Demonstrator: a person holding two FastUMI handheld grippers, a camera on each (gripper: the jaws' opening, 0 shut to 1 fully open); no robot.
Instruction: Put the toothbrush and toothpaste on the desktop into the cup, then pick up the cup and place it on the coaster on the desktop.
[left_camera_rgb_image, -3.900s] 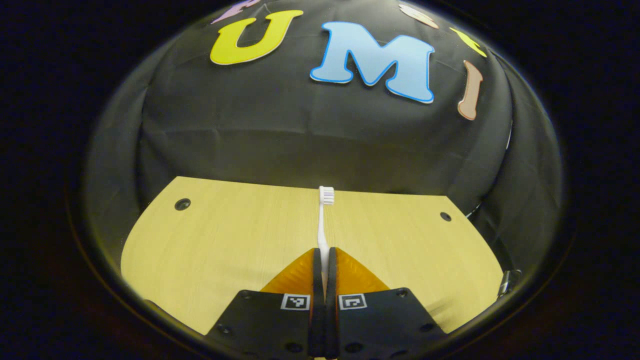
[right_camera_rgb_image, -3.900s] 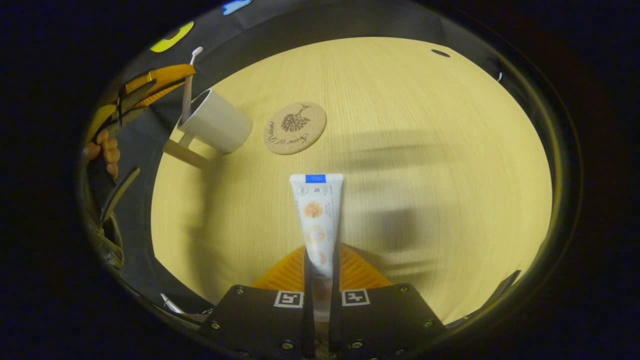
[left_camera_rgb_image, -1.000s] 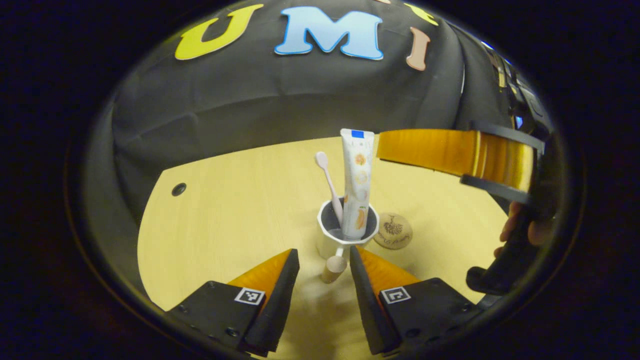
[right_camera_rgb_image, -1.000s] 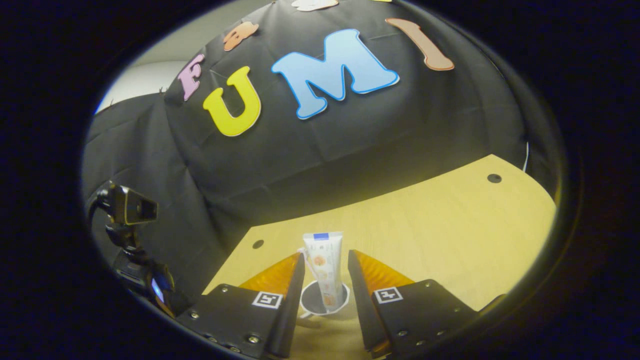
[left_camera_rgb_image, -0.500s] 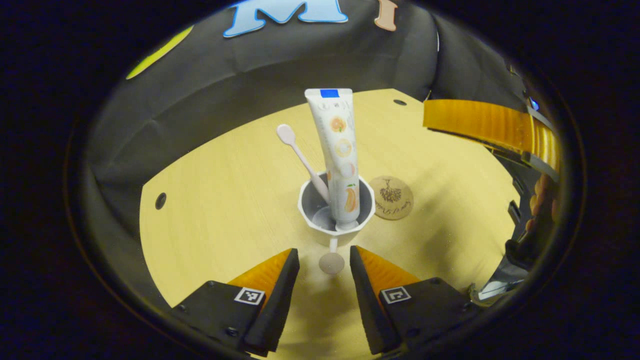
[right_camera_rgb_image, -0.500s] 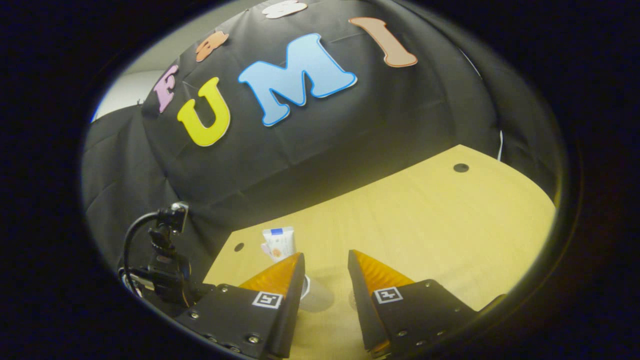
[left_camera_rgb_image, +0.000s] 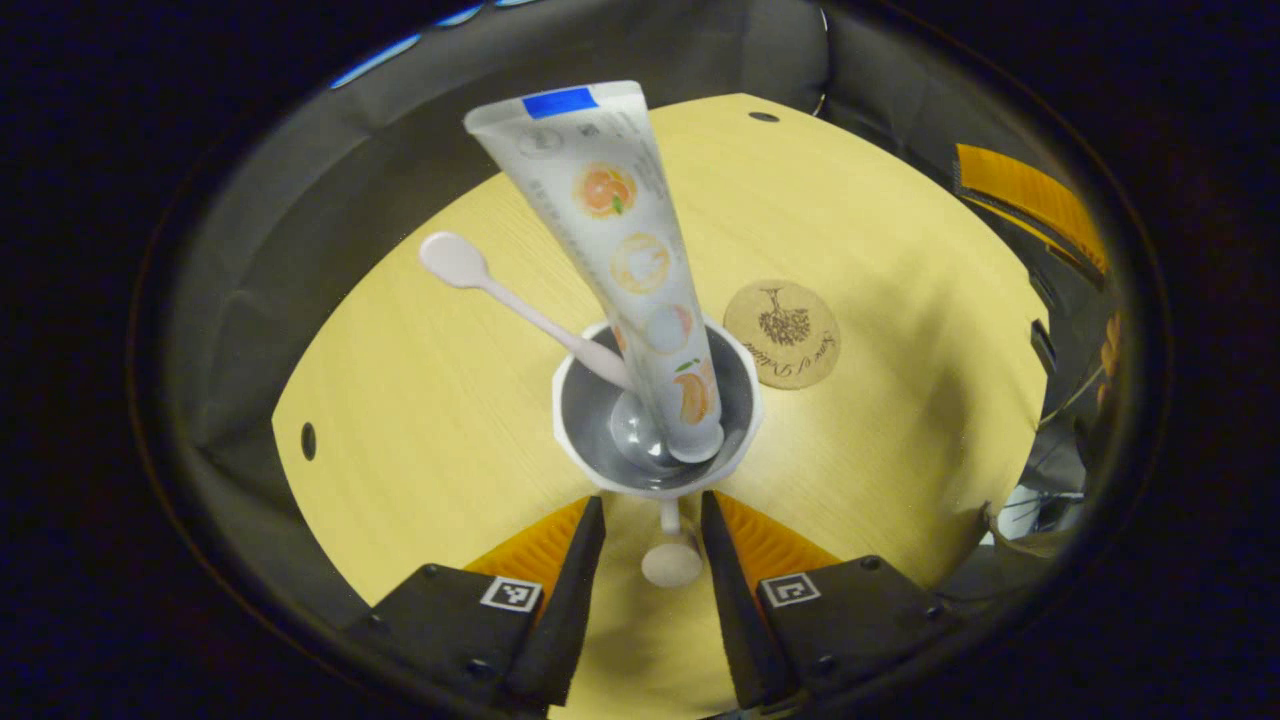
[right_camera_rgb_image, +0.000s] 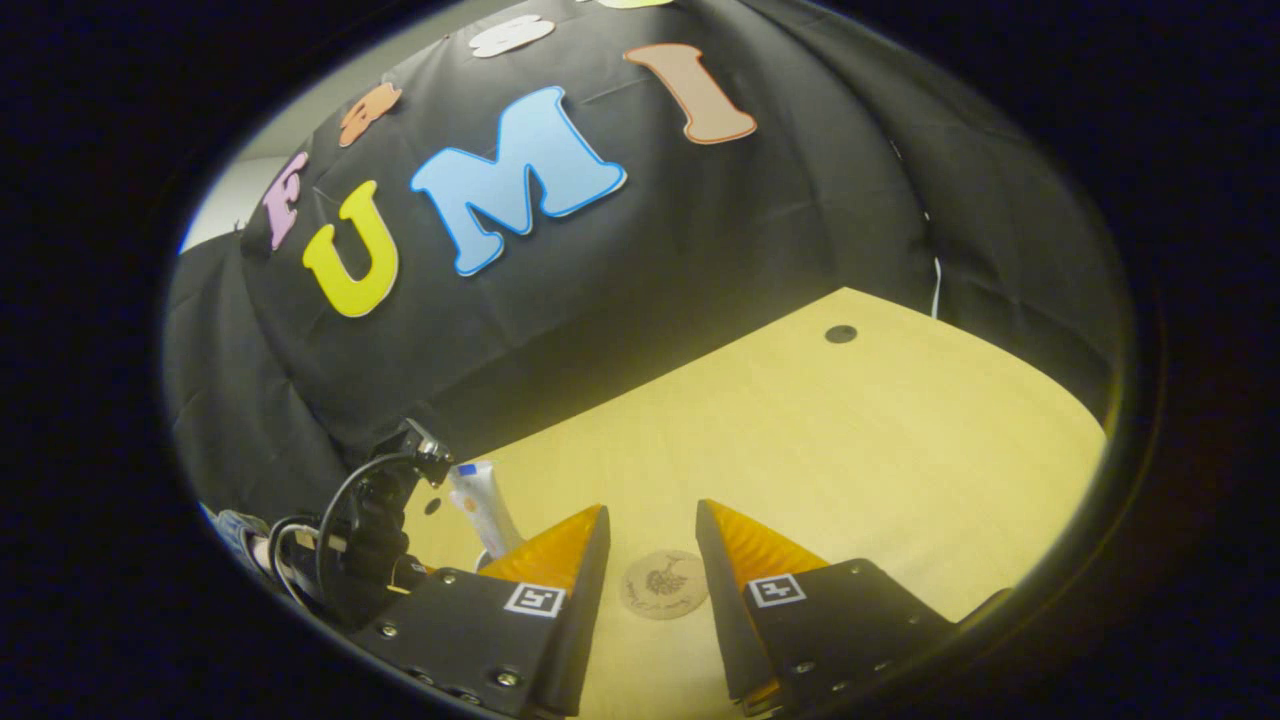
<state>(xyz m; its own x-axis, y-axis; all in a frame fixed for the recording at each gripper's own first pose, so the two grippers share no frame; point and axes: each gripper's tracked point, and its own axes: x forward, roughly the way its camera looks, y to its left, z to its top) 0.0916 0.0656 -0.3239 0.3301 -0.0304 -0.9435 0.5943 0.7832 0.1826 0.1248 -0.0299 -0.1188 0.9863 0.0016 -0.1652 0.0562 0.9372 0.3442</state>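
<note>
Your desktop (left_camera_rgb_image: 900, 250) spans the middle of the left gripper view, and since half a second ago the white cup (left_camera_rgb_image: 657, 415) has come closer to that camera and now sits at frame centre. The toothpaste tube (left_camera_rgb_image: 620, 240) stands in it, leaning to the upper left, and the toothbrush (left_camera_rgb_image: 520, 300) slants out toward the left with its brush end down in the cup. So both items are in, and what remains is the lift onto the coaster (left_camera_rgb_image: 782, 333), which lies just to the cup's upper right, apart from it.

Your left gripper (left_camera_rgb_image: 655, 520) has closed in on the cup's handle (left_camera_rgb_image: 671, 560): its 2 fingers are apart, with the handle knob between them, not yet pinched.

Your right gripper (right_camera_rgb_image: 650, 535) has pulled back; in the right gripper view its fingers are spread, holding nothing, with the coaster between them at the bottom centre.
</note>
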